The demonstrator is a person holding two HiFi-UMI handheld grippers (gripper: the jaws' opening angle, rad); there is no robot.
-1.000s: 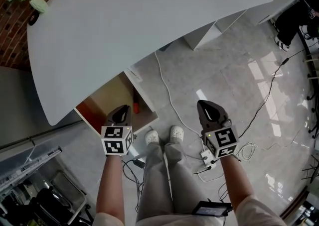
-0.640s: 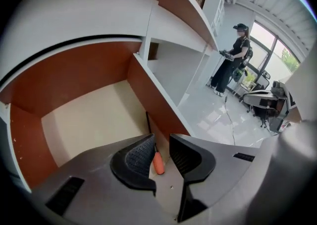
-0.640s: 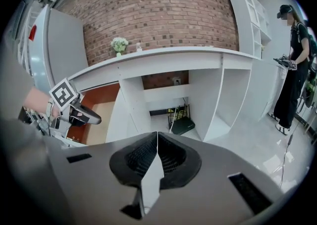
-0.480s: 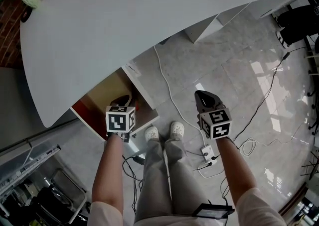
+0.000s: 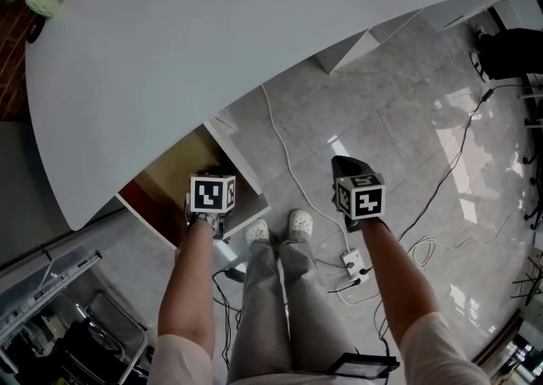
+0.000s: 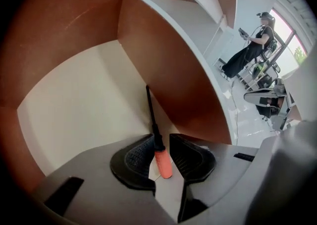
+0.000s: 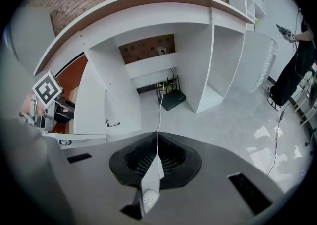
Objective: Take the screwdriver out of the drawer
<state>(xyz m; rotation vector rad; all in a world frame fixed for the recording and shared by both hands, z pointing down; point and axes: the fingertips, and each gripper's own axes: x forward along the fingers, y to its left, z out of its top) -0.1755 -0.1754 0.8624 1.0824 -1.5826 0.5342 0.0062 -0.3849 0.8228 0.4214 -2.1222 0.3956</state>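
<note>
The left claw (image 6: 161, 142) is held down inside the open drawer (image 6: 74, 110). Its jaws are closed on the orange handle of the screwdriver (image 6: 163, 163), and the thin black rod is pointed away along the brown side wall. The drawer is seen sticking out from under the white tabletop (image 5: 212, 36). The right claw (image 7: 157, 139) is shut tight with nothing in it and is held over the shiny floor (image 7: 237, 120), well apart from the drawer, and a white cord (image 7: 160, 105) can be seen past its tip.
</note>
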